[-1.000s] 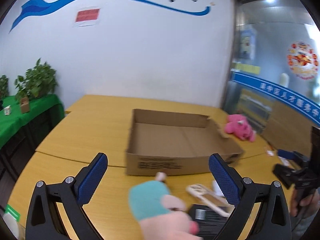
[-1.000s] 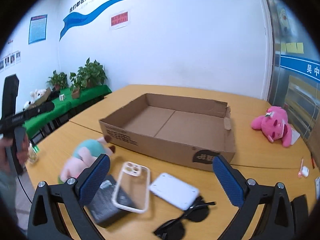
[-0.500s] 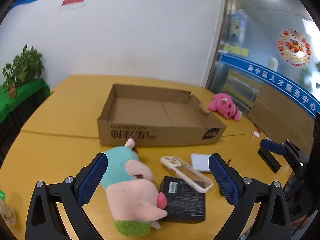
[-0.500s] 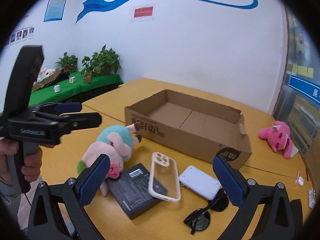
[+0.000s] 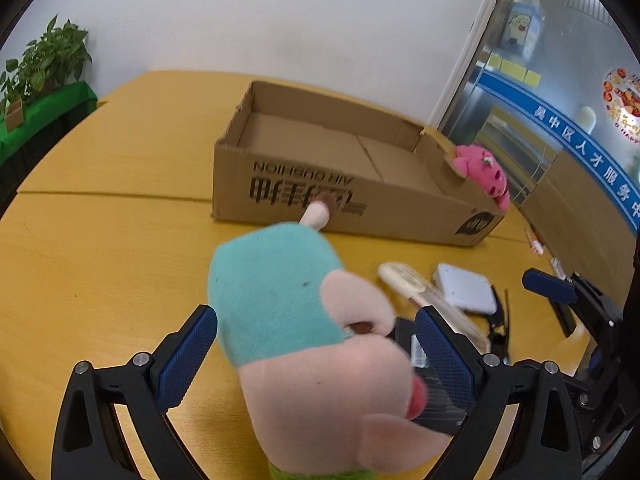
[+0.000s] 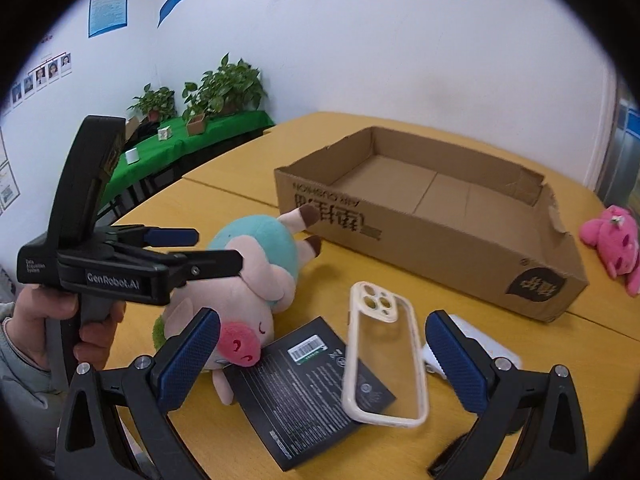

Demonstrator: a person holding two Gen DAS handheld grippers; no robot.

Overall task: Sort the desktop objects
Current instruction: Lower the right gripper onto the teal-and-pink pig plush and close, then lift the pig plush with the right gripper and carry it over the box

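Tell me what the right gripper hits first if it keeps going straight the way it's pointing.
Probably the clear phone case with a cream rim, lying on the black box between the open fingers of the right gripper. Depth is hard to judge, so it could meet the box first.

- Left gripper (image 5: 316,354): tilted downward, jaws wide and just closing slightly, pads not yet pressing anything.
- Right gripper (image 6: 322,358): tilted downward, jaws wide apart, gripping nothing.
- Hand (image 6: 66,320): wrapped around the left gripper's handle at 9 o'clock in the right wrist view.
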